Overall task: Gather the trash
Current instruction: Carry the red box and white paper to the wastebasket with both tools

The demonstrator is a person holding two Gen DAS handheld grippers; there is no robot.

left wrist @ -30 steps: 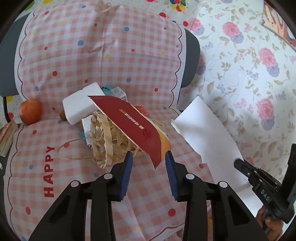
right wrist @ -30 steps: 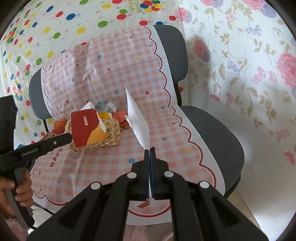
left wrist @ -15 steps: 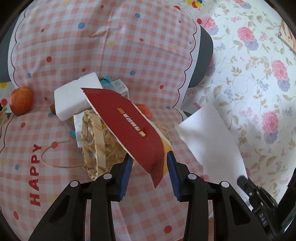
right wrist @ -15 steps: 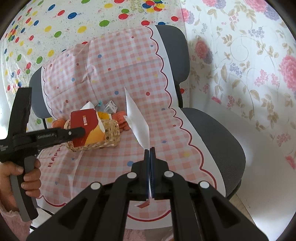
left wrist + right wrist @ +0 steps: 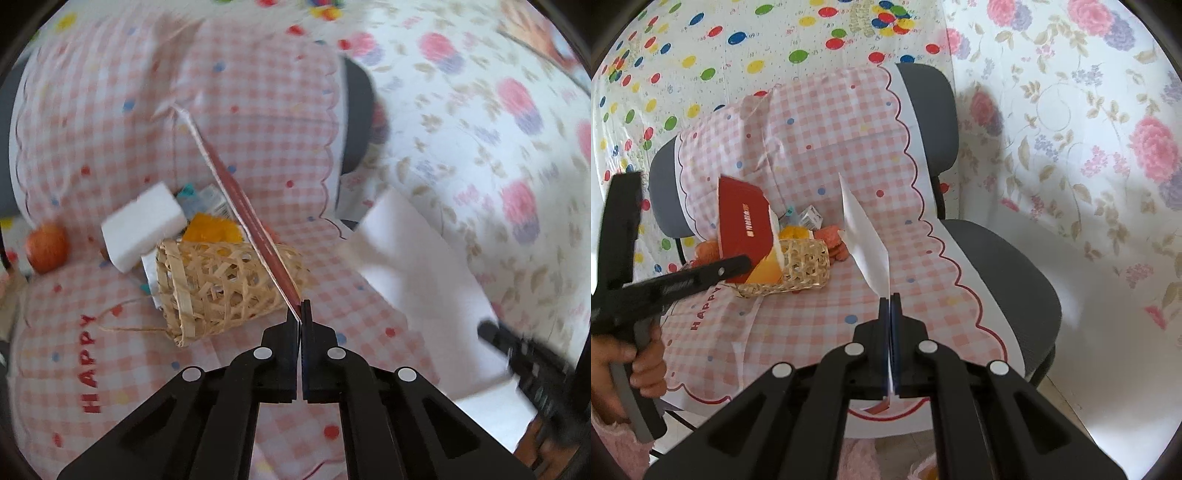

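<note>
- Left gripper (image 5: 300, 314) clenched on red card (image 5: 240, 199), seen edge-on in the left wrist view; the right wrist view showed its printed face.
- Right gripper (image 5: 889, 306) clamped white paper (image 5: 866, 243).

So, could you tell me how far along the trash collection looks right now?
Both grippers are loaded: the left gripper is shut on the red card, the right gripper on the white paper. The foam block and wrappers by the wicker basket remain.
</note>
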